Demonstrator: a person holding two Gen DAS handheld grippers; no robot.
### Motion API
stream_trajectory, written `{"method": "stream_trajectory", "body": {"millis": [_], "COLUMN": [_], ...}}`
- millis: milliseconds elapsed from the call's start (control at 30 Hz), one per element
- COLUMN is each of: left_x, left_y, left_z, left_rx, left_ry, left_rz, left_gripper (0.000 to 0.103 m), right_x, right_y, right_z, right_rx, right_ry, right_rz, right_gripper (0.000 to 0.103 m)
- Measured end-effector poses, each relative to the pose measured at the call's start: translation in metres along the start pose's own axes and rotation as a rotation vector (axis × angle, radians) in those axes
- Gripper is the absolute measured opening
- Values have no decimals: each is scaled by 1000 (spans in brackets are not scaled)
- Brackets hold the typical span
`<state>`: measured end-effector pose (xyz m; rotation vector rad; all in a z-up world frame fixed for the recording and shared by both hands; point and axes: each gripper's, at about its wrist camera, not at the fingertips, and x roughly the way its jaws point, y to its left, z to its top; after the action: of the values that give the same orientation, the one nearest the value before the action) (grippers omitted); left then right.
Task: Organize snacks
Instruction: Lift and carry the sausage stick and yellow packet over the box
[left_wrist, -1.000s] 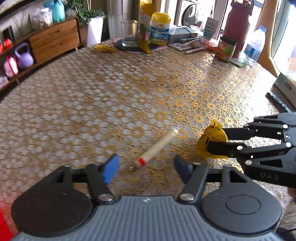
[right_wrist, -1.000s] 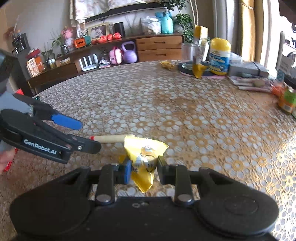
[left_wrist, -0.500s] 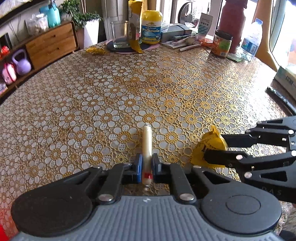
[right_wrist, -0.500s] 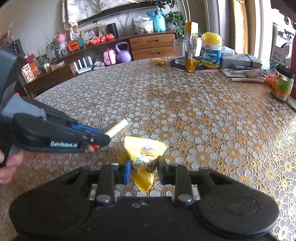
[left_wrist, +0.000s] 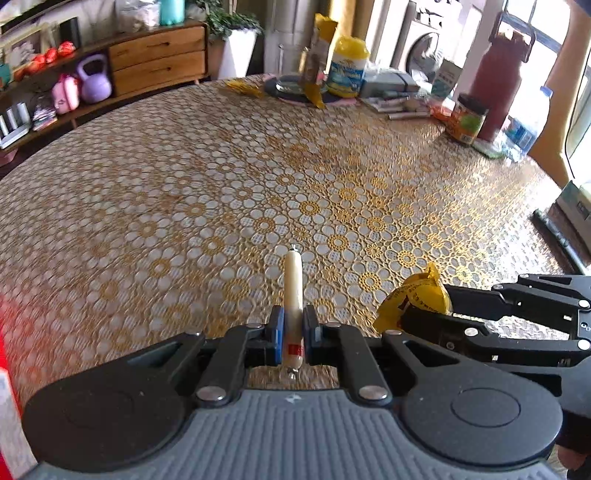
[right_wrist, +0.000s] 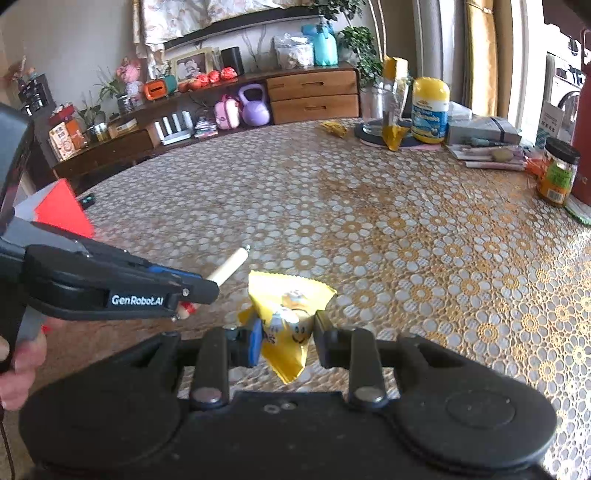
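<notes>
A cream sausage stick (left_wrist: 293, 291) with a red band near its back end is clamped between the blue pads of my left gripper (left_wrist: 293, 334), pointing forward above the table. In the right wrist view the same stick (right_wrist: 228, 266) juts from the left gripper (right_wrist: 199, 286) at the left. My right gripper (right_wrist: 284, 338) is shut on a small yellow snack packet (right_wrist: 288, 314) with a cartoon face, held off the cloth. From the left wrist view that packet (left_wrist: 415, 297) shows at the right, at the tips of the right gripper (left_wrist: 413, 314).
The round table (left_wrist: 221, 177) has a gold lace cloth. At its far edge stand a glass with a yellow pouch (right_wrist: 393, 107), a yellow-lidded bottle (right_wrist: 430, 110), pens, a jar (right_wrist: 557, 177) and a dark red flask (left_wrist: 496, 77). A red box (right_wrist: 61, 210) sits left. A hand (right_wrist: 18, 362) grips the left tool.
The left gripper closed on the sausage stick, which had been lying slanted on the cloth, and lifted it. Both grippers rose and moved forward; the right kept its packet.
</notes>
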<state>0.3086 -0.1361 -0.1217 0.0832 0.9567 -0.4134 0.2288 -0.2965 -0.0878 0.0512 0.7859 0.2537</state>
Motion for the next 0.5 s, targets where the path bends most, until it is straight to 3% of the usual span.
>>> {"method": "stream_trajectory", "body": {"millis": [500], "left_x": [-112], "left_y": [8], "left_z": [-41], "left_rx": [-96], "left_ry": [-139], "left_rz": [66], "left_gripper": [10], "right_x": [-69], "right_y": [60], "right_z": [10], "right_rx": [-89], "right_ry": [-82], "right_rz": [38], "right_gripper": [27]}}
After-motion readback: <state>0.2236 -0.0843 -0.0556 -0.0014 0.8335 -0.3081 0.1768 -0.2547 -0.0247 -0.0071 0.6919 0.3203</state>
